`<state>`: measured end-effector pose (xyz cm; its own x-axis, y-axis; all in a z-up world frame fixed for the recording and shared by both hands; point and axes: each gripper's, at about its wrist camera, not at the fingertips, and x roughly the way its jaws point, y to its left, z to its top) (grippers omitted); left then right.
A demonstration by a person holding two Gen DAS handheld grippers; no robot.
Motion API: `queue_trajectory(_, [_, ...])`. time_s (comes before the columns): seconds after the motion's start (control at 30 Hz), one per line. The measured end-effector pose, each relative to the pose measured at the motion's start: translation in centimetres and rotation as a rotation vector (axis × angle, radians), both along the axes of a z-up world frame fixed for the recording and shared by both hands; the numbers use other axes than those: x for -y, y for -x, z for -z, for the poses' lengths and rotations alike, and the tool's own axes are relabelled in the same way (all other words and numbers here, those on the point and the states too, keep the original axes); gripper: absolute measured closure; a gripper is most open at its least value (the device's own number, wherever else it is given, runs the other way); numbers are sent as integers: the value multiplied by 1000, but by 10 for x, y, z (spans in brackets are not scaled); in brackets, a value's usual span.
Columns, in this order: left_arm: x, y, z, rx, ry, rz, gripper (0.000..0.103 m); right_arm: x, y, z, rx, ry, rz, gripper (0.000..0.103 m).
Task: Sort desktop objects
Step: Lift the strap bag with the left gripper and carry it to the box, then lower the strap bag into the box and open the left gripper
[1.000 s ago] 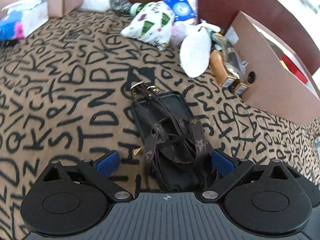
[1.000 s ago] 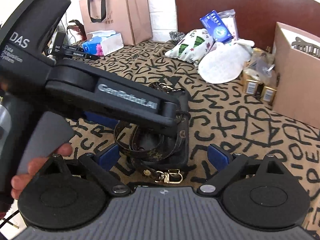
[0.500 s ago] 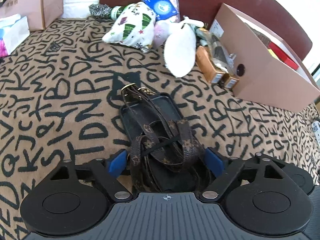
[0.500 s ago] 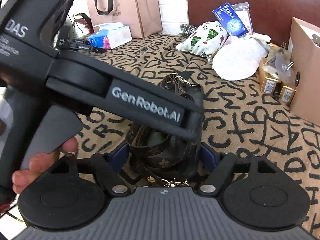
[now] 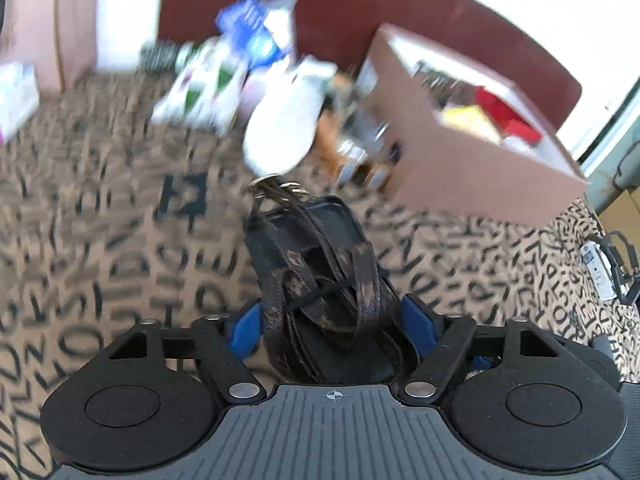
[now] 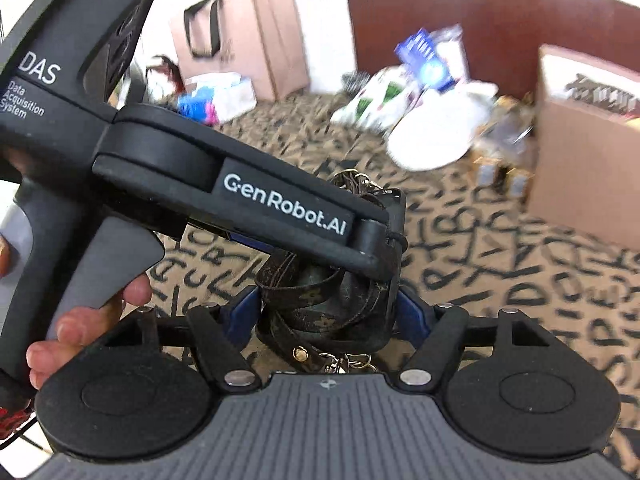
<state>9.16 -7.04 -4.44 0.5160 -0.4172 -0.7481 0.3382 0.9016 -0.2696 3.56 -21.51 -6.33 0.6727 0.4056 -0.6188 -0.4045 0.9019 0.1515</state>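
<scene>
At the far left of the right wrist view a person's hand (image 6: 80, 328) grips the grey handle of the left gripper (image 5: 332, 324), whose black body reaches across toward the middle. Between that gripper's blue pads (image 5: 246, 326) sits a small dark pouch (image 5: 316, 264) wound round with a brown monogram strap (image 5: 360, 280); the jaws are closing, and both pads already lie against the strap bundle at either side. The pouch's far end, with its gold clasp (image 5: 276, 186), juts out ahead of the jaws above the letter-print tablecloth (image 5: 100, 248). The right gripper (image 6: 326, 312) takes the same pouch from its other end: its jaws are closing too, blue pads (image 6: 408, 312) pressed on the strap loops, with metal snap hooks (image 6: 340, 360) dangling just behind the pads, near the gripper's body. Well ahead of both pairs of jaws and blurred lie a patterned fabric bag (image 5: 204, 88), a blue packet (image 5: 250, 36) and a white oval pad (image 5: 284, 132). Ahead and to the right of the jaws stands an open cardboard box (image 5: 460, 156) with red and yellow things inside.
</scene>
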Motion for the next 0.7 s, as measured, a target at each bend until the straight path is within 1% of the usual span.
queue_trajectory(0.07, [12, 1, -13, 31, 10, 23, 31, 12, 4, -11, 26, -21, 22, 35])
queue_trajectory(0.2, [38, -5, -35, 71, 20, 66, 31, 32, 8, -28, 92, -17, 76, 36])
queue_trajectory(0.37, [74, -17, -64, 143, 24, 127, 33, 59, 5, -49, 168, -28, 135, 36])
queue_trajectory(0.47, [95, -28, -84, 185, 39, 162, 32, 75, -3, -64, 220, -24, 175, 36])
queue_trajectory(0.57, [114, -43, -97, 209, 45, 189, 32, 90, -15, -77, 260, -26, 211, 36])
queue_trajectory(0.7, [141, -65, -106, 233, 33, 217, 32, 109, -33, -85, 280, -33, 255, 36])
